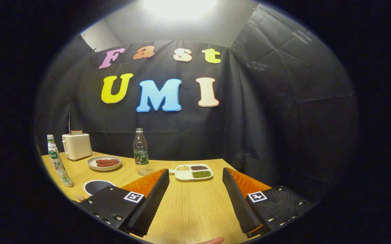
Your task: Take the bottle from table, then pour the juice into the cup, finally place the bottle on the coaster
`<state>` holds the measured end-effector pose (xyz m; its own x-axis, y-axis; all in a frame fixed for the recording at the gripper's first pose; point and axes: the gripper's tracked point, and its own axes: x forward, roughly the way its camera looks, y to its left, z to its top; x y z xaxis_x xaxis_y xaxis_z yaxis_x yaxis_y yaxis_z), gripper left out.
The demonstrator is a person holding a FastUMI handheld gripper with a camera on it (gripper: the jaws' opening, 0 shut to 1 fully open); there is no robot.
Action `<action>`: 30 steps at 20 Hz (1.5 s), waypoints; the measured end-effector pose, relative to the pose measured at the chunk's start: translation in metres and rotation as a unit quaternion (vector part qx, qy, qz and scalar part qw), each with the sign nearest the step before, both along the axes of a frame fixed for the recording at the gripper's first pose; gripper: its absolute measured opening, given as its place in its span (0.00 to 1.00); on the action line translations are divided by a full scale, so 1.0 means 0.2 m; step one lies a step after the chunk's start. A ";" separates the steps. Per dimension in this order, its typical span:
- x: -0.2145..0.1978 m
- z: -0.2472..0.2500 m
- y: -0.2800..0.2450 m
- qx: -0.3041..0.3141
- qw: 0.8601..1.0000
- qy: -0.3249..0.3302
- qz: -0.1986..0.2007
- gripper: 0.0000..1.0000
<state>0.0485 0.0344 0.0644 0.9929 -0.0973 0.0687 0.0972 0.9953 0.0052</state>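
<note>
My jaws are hanging wide apart, grasping nothing. The bottle [141,151] is standing on the tabletop [195,206] beyond them

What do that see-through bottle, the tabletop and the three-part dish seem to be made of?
The clear bottle with a green label, beyond the open fingers, looks like thin plastic: transparent and ribbed. The light tabletop shows wood grain, possibly laminate, with a matte finish. The white three-compartment dish looks like glossy ceramic or plastic; I cannot tell which.
</note>
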 end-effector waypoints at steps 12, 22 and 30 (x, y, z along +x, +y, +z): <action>-0.34 0.23 0.83 -0.015 0.998 -0.026 0.055 0.95; -0.32 0.03 1.62 0.004 0.987 0.004 0.159 0.95; -0.21 -0.12 1.94 -0.013 0.982 0.032 0.184 0.95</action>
<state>0.0064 0.4224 0.0401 0.9629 0.2697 0.0035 -0.2696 0.9628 -0.0162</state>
